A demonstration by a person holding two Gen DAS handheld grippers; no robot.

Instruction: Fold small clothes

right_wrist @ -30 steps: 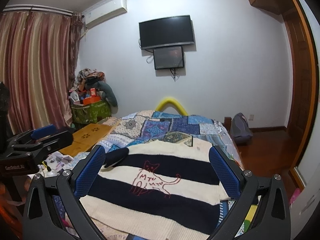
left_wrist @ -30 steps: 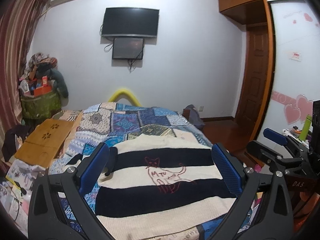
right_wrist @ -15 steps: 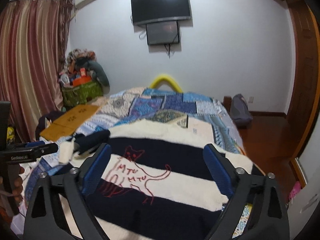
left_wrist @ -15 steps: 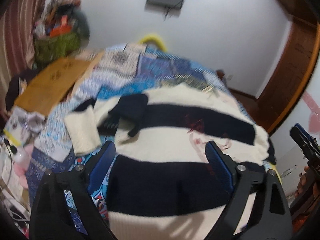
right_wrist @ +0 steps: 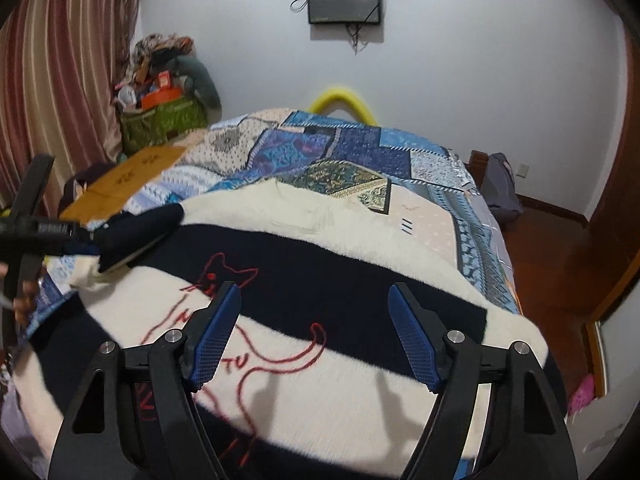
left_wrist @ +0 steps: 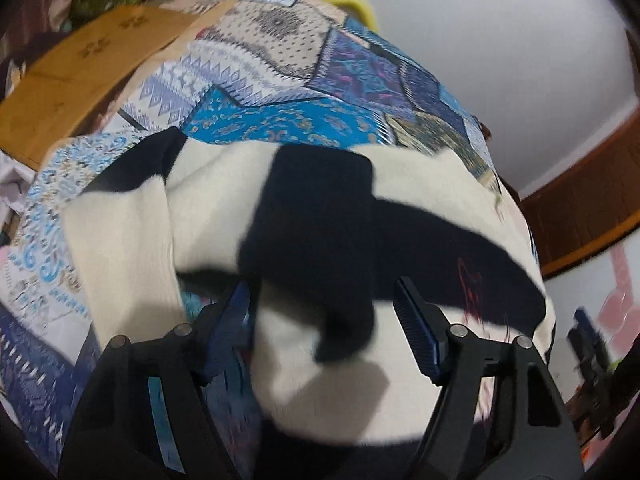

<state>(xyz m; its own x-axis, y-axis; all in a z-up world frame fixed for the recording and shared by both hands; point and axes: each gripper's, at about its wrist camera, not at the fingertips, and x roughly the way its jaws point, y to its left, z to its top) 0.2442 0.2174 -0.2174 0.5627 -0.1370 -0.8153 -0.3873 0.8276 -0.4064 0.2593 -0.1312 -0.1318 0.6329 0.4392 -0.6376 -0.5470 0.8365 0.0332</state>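
Sweater: cream and navy striped sweater (right_wrist: pixel 360 280) spread flat on the patchwork quilt (right_wrist: pixel 360 152)
Right view only: red cat outline (right_wrist: pixel 248 320) on the sweater; wall screen (right_wrist: pixel 344 0) above the quilt
Left view only: navy sleeve (left_wrist: pixel 316 240) folded over the sweater's chest
Left gripper (left_wrist: pixel 320 320): jaws apart and closing; sleeve end between them, unpressed
Right gripper (right_wrist: pixel 316 332): jaws apart and closing above the sweater's front; nothing gripped

Fuzzy knitted wool sweater (right_wrist: pixel 360 276), matt, lies on a smooth printed cotton quilt (right_wrist: pixel 352 152); at ten o'clock, a matt wooden board (right_wrist: pixel 124 180); glossy wood floor (right_wrist: pixel 560 248).
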